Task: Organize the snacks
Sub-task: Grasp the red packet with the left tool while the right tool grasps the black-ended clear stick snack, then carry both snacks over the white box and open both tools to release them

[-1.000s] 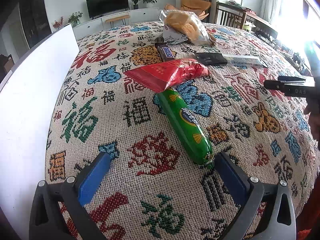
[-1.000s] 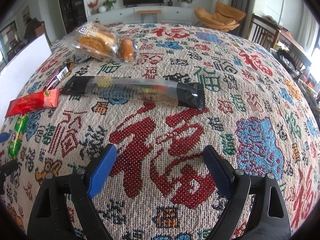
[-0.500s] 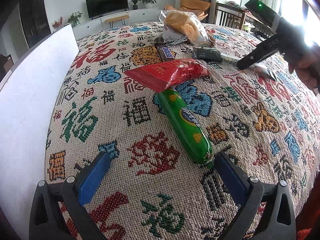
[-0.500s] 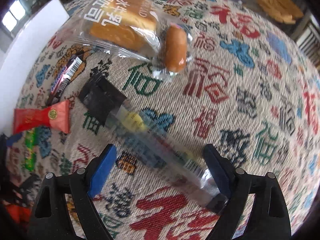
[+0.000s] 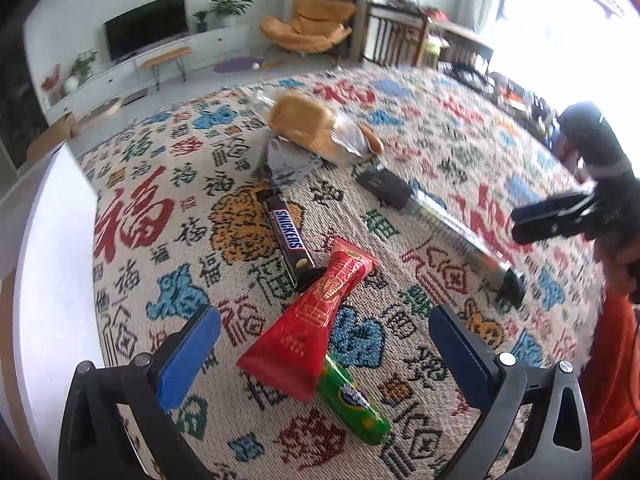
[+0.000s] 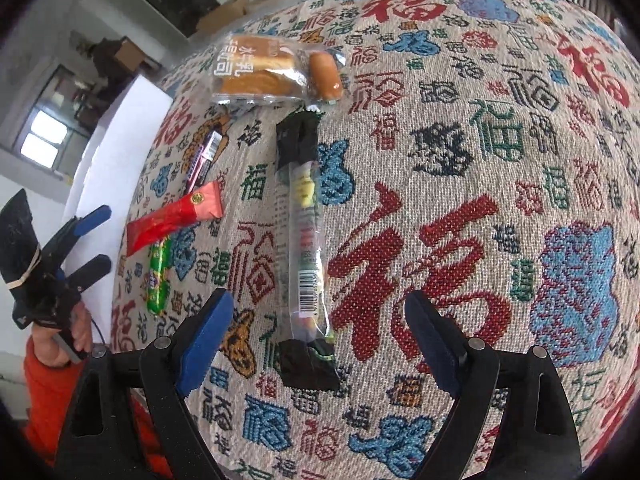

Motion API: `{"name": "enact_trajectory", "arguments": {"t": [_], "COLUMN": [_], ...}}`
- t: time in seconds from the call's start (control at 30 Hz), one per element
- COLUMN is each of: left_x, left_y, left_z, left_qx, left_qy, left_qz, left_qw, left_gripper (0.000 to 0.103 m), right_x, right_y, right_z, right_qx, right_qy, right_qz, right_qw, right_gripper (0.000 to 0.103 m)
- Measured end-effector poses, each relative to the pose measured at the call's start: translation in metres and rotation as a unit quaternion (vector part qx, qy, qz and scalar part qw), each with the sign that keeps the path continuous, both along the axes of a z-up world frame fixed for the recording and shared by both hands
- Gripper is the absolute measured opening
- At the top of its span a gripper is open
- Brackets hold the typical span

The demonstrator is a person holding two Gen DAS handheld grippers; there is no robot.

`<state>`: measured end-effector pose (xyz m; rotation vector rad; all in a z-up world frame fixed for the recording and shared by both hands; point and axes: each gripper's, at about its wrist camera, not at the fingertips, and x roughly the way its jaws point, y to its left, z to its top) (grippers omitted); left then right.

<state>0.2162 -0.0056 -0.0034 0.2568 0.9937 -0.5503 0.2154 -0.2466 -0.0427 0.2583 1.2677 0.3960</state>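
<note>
Right gripper (image 6: 318,330) spread wide, empty, straddles near end of clear stick pack (image 6: 304,240); long axis runs 12–6. Left gripper (image 5: 324,354) spread wide, empty, farther off.

Home living room: flat television (image 5: 146,24) on low white cabinet (image 5: 160,64) upper left, potted plants (image 5: 224,6) beside it, orange lounge chair (image 5: 308,26) top centre, woven patterned cloth (image 5: 440,128) over counter
</note>
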Motion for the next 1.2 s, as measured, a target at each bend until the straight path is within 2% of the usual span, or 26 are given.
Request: {"name": "enact_trajectory", "arguments": {"t": [0.03,0.07,0.13,0.2,0.23,0.3,0.4,0.43,0.47,0.6,0.73,0.8,0.9,1.0,1.07,1.13,1.17,1.2], "left_x": [0.006,0.009,0.013,0.017,0.018,0.016,0.003,-0.003,-0.011,-0.048,-0.079,-0.086,-0.091,-0.092,-0.092,-0.090,-0.089,-0.090], "left_y": [-0.014,-0.027,-0.043,-0.052,-0.051,-0.043,-0.013,0.000,0.016,0.077,0.146,0.186,0.245,0.295,0.320,0.339,0.346,0.350], "left_z": [-0.008,-0.018,-0.035,-0.044,-0.044,-0.035,-0.011,-0.001,0.010,0.056,0.102,0.119,0.130,0.128,0.118,0.102,0.093,0.086], "left_qx": [0.033,0.068,0.124,0.145,0.135,0.086,0.015,-0.014,-0.046,-0.138,-0.177,-0.175,-0.139,-0.122,-0.099,-0.073,-0.061,-0.047], "left_qy": [0.004,0.008,0.014,0.026,0.032,0.039,0.033,0.031,0.029,0.006,-0.042,-0.062,-0.086,-0.089,-0.087,-0.078,-0.066,-0.060], "left_qz": [-0.021,-0.040,-0.058,-0.061,-0.057,-0.039,0.006,0.020,0.032,0.070,0.110,0.145,0.218,0.284,0.325,0.366,0.387,0.409], "left_qw": [0.9992,0.9968,0.9905,0.9872,0.9887,0.9948,0.9993,0.9992,0.9980,0.9879,0.9773,0.9718,0.9622,0.9469,0.9366,0.9244,0.9178,0.9095], "left_gripper": [0.100,0.094,0.074,0.017,0.017,0.016,0.015,0.015,0.015,0.015,0.015,0.015,0.015,0.015,0.015,0.032,0.063,0.087], "right_x": [0.000,0.002,0.010,0.019,0.024,0.033,0.040,0.039,0.036,0.015,-0.008,-0.012,-0.011,-0.009,-0.008,-0.008,-0.007,-0.007], "right_y": [0.003,0.006,0.019,0.034,0.044,0.062,0.084,0.088,0.088,0.076,0.073,0.087,0.136,0.210,0.267,0.322,0.348,0.364], "right_z": [0.003,0.004,0.006,0.006,0.004,-0.003,-0.018,-0.020,-0.020,0.001,0.043,0.070,0.112,0.143,0.154,0.160,0.160,0.157], "right_qx": [0.003,0.004,0.001,-0.014,-0.026,-0.057,-0.131,-0.152,-0.162,-0.111,-0.013,0.037,0.104,0.164,0.183,0.189,0.185,0.178], "right_qy": [-0.005,-0.008,-0.005,-0.003,-0.001,0.008,-0.002,-0.011,-0.013,-0.021,-0.030,-0.041,-0.064,-0.074,-0.080,-0.096,-0.104,-0.113], "right_qz": [-0.004,-0.007,-0.009,-0.007,-0.001,0.028,0.060,0.063,0.060,0.043,0.036,0.041,0.074,0.123,0.151,0.171,0.178,0.177], "right_qw": [1.000,1.000,1.000,1.000,1.000,0.998,0.990,0.986,0.985,0.993,0.999,0.998,0.990,0.976,0.968,0.962,0.961,0.962], "right_gripper": [0.090,0.090,0.090,0.090,0.090,0.090,0.082,0.031,0.015,0.013,0.013,0.013,0.013,0.013,0.014,0.015,0.024,0.028]}}
